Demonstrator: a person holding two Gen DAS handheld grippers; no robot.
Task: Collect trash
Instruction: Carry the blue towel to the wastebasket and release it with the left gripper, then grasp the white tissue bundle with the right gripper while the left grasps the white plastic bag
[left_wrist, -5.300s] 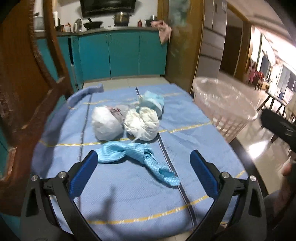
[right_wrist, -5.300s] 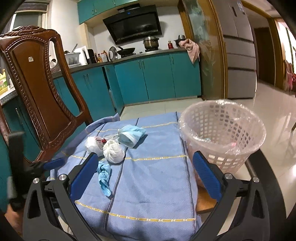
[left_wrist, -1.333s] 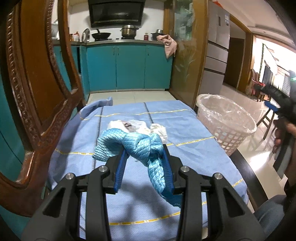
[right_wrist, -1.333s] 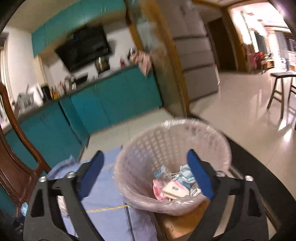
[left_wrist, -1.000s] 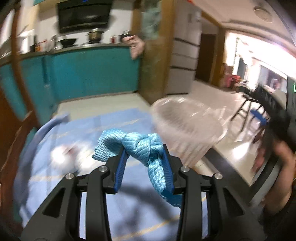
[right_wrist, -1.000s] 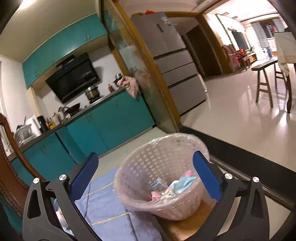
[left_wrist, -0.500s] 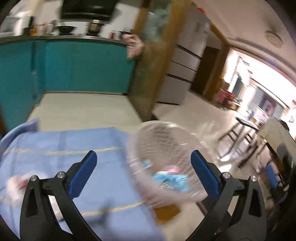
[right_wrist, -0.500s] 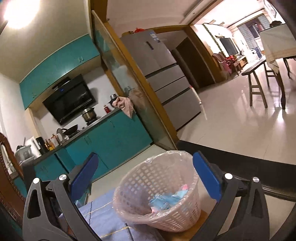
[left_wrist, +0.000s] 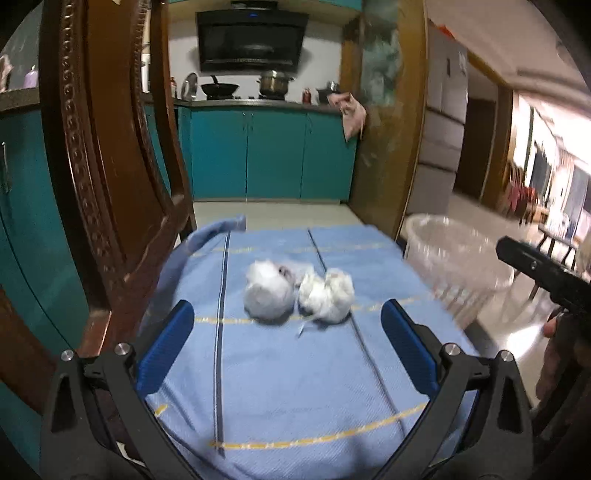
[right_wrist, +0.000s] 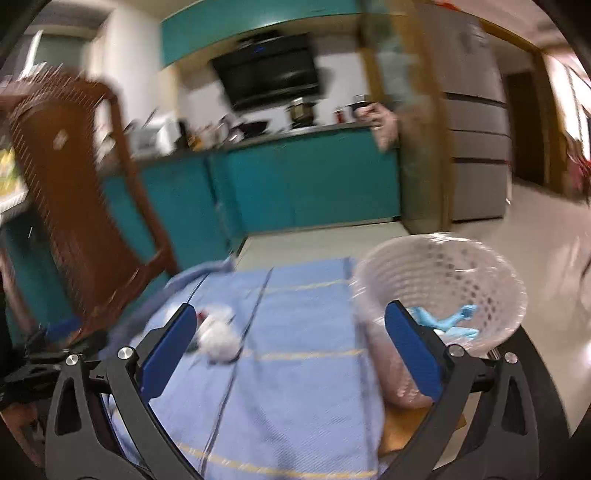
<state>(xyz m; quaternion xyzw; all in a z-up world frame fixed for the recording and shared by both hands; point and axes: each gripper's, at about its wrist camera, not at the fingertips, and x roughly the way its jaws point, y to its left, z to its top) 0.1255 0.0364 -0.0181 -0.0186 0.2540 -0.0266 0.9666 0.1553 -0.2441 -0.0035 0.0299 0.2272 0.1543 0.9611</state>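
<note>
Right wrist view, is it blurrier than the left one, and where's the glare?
Right wrist view: heavy motion smear across the chair and cabinets, though its open claw stays sharp. Left wrist view: milder blur on the white bundles and basket, with blown-out glare in the far right hallway and on the floor.

Your inventory by colour:
- Cloth (left_wrist: 295, 387) on your counter: light blue, thin yellow cross-lines, dark blue stripes.
- Two bundles (left_wrist: 267, 291), centre frame: white.
- Basket (right_wrist: 443, 280), right: pale pink-white lattice; the scrap inside (right_wrist: 443, 321) is light blue.
- Your left tool (left_wrist: 288, 354) and right tool (right_wrist: 291, 354): black frames, blue pads.
- Cabinets (left_wrist: 273, 155), upper centre: teal.
- Chair (left_wrist: 110, 166), left: carved reddish-brown.
</note>
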